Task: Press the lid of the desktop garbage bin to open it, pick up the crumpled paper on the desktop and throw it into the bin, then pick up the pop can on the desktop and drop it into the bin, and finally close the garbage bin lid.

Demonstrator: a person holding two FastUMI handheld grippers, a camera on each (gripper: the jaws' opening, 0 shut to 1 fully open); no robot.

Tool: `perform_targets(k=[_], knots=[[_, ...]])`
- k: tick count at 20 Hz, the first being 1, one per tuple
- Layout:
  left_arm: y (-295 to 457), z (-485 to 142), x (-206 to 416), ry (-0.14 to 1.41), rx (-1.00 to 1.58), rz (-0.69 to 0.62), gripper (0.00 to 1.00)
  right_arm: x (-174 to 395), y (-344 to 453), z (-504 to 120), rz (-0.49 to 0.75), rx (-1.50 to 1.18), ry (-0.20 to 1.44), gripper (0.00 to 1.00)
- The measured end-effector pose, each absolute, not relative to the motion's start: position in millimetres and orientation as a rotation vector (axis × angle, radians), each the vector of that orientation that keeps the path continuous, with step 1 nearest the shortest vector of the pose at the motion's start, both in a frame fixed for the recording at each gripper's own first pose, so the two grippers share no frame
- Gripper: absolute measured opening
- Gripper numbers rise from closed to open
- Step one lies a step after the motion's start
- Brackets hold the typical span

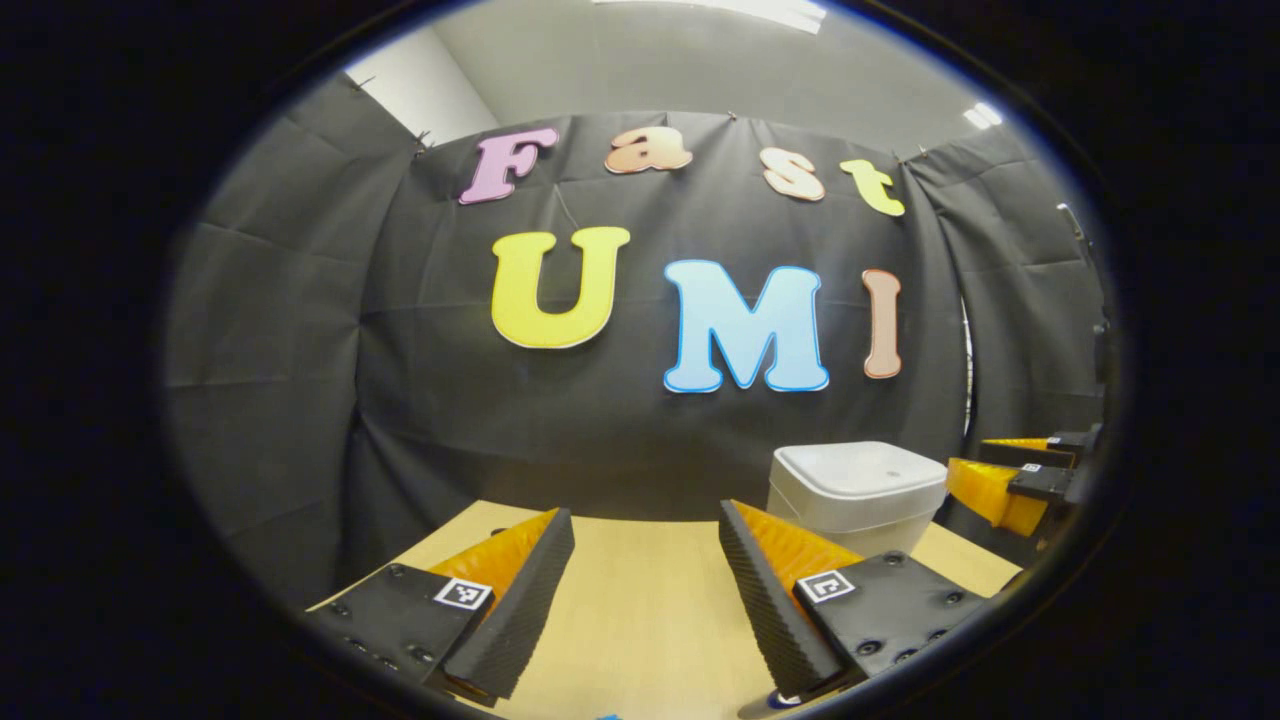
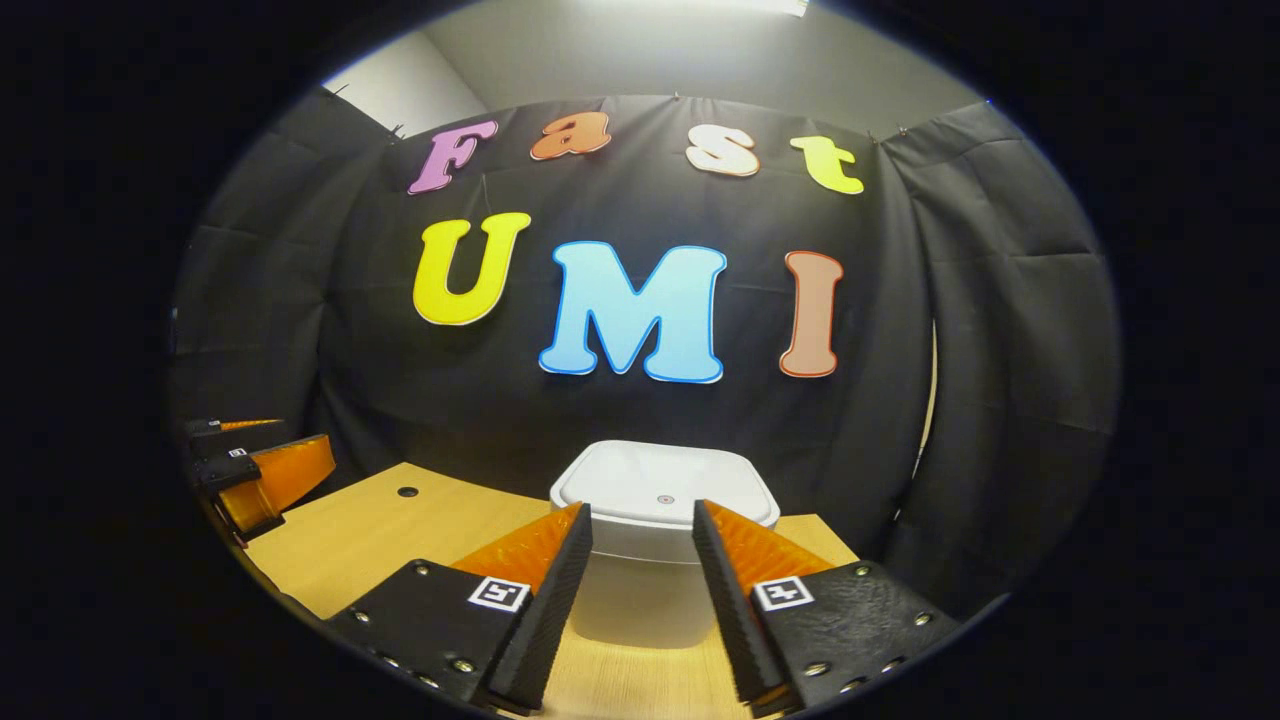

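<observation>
Right gripper view: my right claw (image 2: 640, 590) released, facing white plastic bin (image 2: 665, 540), lid down. Left claw (image 1: 645, 590) released too. Nothing done yet.

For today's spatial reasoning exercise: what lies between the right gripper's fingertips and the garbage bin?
Nothing: in the right gripper view, bare tabletop runs from the open right gripper to the closed garbage bin.

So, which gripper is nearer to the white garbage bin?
Right. The right gripper faces the garbage bin directly, its open fingers framing it; the left gripper is off to the bin's left side.
</observation>
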State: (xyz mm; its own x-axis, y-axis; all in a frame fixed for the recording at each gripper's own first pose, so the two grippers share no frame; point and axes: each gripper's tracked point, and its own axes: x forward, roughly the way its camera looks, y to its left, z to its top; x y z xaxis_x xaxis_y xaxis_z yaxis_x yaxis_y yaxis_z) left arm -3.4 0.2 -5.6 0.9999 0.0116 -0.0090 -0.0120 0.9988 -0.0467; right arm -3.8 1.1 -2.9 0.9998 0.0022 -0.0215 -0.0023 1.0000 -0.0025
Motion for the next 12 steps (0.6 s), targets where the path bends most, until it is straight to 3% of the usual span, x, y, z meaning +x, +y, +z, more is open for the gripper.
perform_targets(k=[1, 4, 5, 10, 11, 12], knots=[[-1, -7, -3, 0.011, -0.050, 0.011, 0.98, -4, -2, -4, 0.003, -0.003, 0.021, 0.59], [-3, -9, -3, 0.015, -0.056, 0.010, 0.95, -3, -6, -4, -0.017, -0.004, 0.027, 0.59], [-3, -9, -2, 0.015, -0.057, 0.011, 0.95, -1, -7, -7, -0.021, -0.003, 0.026, 0.32], [-2, -12, -1, 0.019, -0.062, 0.016, 0.99, 16, -16, -10, -0.044, 0.004, 0.044, 0.26], [-2, -10, -1, 0.016, -0.061, 0.017, 0.98, 0, -10, -11, -0.038, 0.011, 0.051, 0.06], [-2, -9, -1, 0.015, -0.060, 0.019, 0.95, 7, -9, -12, -0.030, 0.017, 0.053, 0.07]])
